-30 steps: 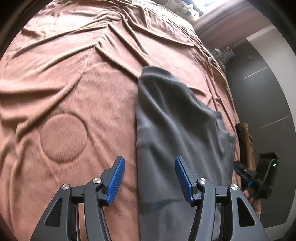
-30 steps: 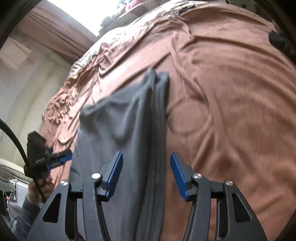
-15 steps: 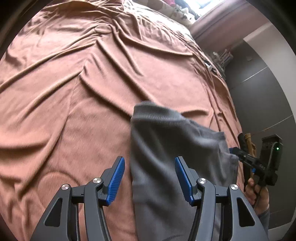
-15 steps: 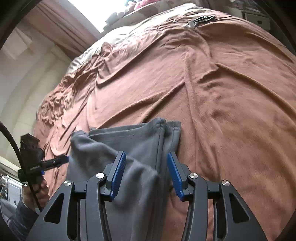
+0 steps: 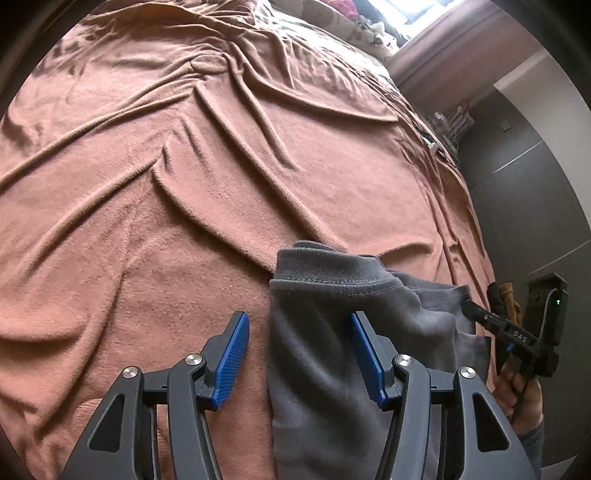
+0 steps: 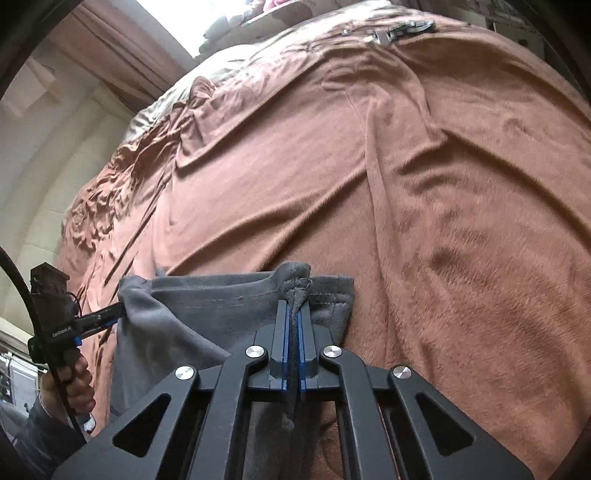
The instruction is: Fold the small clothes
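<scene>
A grey fleece garment (image 5: 332,332) lies on a brown blanket (image 5: 184,184) covering a bed. My left gripper (image 5: 299,354) is open, its blue pads either side of the garment's left hemmed edge near a corner. My right gripper (image 6: 293,328) is shut on the grey garment (image 6: 207,314), pinching a bunched corner of its hemmed edge. In the right wrist view the left gripper (image 6: 110,314) shows at the garment's far left corner. In the left wrist view the right gripper (image 5: 480,314) shows at the garment's right edge.
The wrinkled brown blanket (image 6: 443,184) spreads far ahead on all sides. A patterned pillow or bedding (image 5: 351,22) lies at the bed's far end under a window. A dark wardrobe wall (image 5: 535,184) stands past the bed's right edge.
Both grippers moved toward the garment's hemmed end, which now sits right at the fingertips. My right gripper went from open to shut on the garment's corner. The left stayed open.
</scene>
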A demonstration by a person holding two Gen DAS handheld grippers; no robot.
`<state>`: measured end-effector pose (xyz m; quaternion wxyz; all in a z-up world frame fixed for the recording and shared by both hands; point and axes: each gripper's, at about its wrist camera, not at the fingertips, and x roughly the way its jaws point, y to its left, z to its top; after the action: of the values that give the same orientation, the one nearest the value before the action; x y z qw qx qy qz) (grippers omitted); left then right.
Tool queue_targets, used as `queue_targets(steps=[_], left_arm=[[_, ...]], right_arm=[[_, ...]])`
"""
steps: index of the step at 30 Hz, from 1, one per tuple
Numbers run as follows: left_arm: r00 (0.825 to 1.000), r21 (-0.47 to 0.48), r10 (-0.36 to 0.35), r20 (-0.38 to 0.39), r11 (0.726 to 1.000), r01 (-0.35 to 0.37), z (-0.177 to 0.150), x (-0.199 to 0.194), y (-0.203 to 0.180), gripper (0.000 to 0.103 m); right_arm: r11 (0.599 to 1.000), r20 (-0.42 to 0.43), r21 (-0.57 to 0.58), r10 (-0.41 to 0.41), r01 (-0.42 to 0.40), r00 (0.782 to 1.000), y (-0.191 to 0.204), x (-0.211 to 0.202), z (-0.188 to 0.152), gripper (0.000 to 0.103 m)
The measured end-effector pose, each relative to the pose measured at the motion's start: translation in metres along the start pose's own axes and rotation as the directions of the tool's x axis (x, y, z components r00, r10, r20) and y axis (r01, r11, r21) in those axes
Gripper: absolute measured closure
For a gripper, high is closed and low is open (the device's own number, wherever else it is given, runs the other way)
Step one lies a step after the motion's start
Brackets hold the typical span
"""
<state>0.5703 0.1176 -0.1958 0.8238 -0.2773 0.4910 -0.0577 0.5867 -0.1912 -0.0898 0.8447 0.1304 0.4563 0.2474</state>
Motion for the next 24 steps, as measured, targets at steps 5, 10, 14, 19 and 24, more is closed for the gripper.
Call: queue_targets(steps=[5,10,14,19,24], left_arm=[[1.0,-0.005,-0.008,0.008,1.0,0.008,-0.005,0.005,0.0,0.045],[1.0,-0.018,-0.001,0.01,1.0,0.002,0.001,0.008,0.001,0.045],[1.0,-0.025,-0.021,-0.002,0.999,0.021,0.0,0.006,0.002,0.045],[0.998,-0.048,-0.062,-0.032,0.997,0.061,-0.008,0.004,0.009,0.045],[0.995,-0.09,-0.091,-0.039,0.992,0.087,-0.019,-0.002,0.012,0.045]], right_arm=[[0.998,0.05,0.03,-0.063,0.061,0.997,-0.004,-0.01,-0.011,0.103],[0.996,0.012,0.056,-0.068,0.067,0.998,-0.006,0.004,-0.016,0.103],[0.996,-0.015,0.091,-0.013,0.014,1.0,-0.009,0.0,-0.013,0.1],[0.995,0.002,0.102,-0.006,0.006,1.0,-0.017,-0.024,-0.02,0.093],[0.989,-0.002,0.135,0.055,-0.054,0.998,-0.03,-0.035,-0.032,0.075]])
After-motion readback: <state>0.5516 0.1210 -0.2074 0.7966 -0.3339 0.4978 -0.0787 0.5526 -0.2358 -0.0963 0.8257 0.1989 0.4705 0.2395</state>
